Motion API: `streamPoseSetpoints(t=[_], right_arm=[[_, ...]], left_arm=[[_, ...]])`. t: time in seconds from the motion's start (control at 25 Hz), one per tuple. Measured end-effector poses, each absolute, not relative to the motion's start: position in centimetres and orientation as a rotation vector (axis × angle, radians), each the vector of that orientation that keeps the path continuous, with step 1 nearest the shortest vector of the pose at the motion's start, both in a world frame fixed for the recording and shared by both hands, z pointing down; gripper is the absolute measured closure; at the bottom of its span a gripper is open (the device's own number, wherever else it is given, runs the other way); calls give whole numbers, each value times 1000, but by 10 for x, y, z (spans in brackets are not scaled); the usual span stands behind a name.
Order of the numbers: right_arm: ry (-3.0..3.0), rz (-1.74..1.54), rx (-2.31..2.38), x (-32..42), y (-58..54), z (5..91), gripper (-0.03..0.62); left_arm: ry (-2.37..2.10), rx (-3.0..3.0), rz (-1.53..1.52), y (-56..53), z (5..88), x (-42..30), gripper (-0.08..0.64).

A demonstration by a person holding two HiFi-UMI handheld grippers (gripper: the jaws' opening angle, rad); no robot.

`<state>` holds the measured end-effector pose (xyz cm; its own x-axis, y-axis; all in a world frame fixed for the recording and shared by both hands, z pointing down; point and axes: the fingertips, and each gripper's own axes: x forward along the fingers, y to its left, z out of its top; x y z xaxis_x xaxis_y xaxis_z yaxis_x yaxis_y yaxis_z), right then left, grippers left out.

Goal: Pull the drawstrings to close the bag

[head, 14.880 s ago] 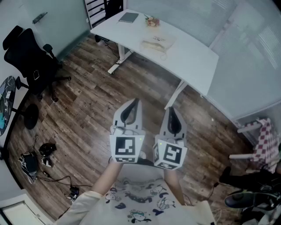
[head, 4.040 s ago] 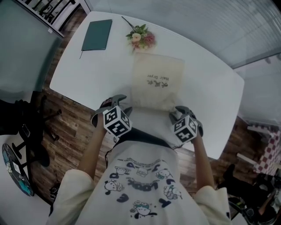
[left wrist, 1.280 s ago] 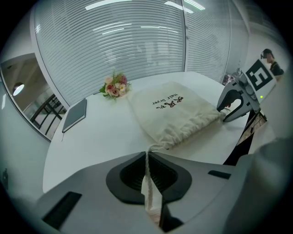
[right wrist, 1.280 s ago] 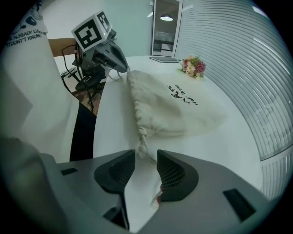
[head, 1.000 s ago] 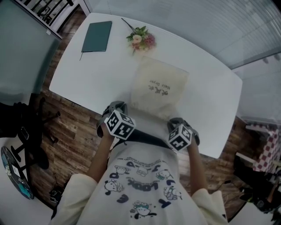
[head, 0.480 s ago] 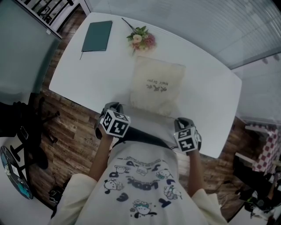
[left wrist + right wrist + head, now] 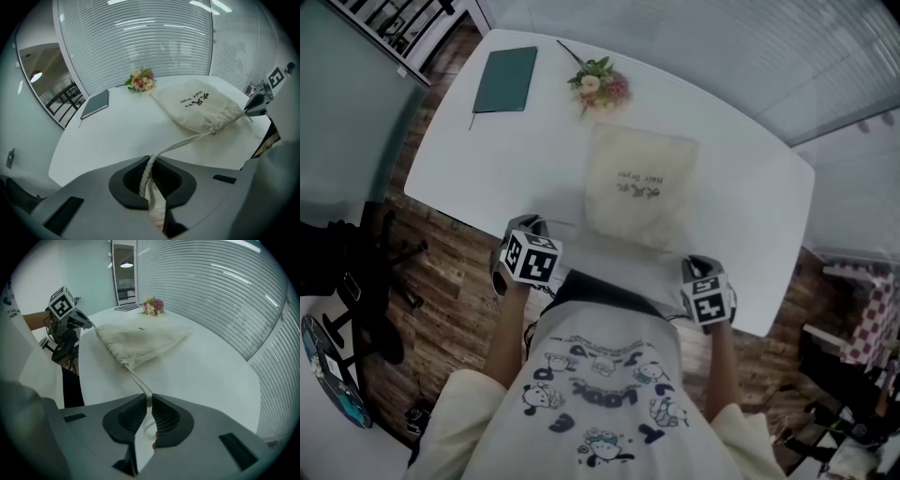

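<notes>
A cream drawstring bag (image 7: 637, 187) with dark print lies flat on the white table (image 7: 487, 159), its gathered mouth toward me. My left gripper (image 7: 528, 225) sits at the table's near edge, left of the bag's mouth, shut on the left drawstring (image 7: 183, 143), which runs taut from its jaws (image 7: 151, 161) to the bag (image 7: 199, 110). To the right of the mouth, my right gripper (image 7: 700, 264) is shut on the right drawstring (image 7: 136, 378), also stretched tight from the jaws (image 7: 147, 401) to the bag (image 7: 140, 341).
A green notebook (image 7: 506, 80) and a small bunch of flowers (image 7: 598, 82) lie at the table's far side. A black office chair (image 7: 356, 281) stands on the wooden floor to the left. A window with blinds (image 7: 140, 42) runs behind the table.
Both grippers have moved apart, the left one leftward and the right one rightward and nearer me. The cords have tightened and the bag's mouth has gathered narrower.
</notes>
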<state>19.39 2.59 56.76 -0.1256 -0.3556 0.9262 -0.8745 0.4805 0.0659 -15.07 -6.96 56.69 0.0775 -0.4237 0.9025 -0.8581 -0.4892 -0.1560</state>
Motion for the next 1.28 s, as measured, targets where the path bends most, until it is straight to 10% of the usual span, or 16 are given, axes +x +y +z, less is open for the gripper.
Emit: streamPoseSetpoints(t=[0.16, 0.28, 0.44, 0.68, 1.28], right_arm=[[-1732, 593, 999, 184, 35, 573, 533], [-1750, 590, 940, 175, 41, 575, 376], [-1796, 520, 894, 161, 38, 565, 370], [-1846, 484, 766, 133, 24, 566, 370], [-1754, 432, 569, 125, 26, 584, 569]], left_arm=[[-1242, 2013, 1441, -67, 568, -148, 511], [-1230, 2036, 1458, -62, 571, -152, 509], [-1106, 2080, 1372, -51, 572, -143, 368], [-1026, 2199, 1387, -50, 557, -132, 337], [-490, 2441, 1630, -50, 579, -58, 325]])
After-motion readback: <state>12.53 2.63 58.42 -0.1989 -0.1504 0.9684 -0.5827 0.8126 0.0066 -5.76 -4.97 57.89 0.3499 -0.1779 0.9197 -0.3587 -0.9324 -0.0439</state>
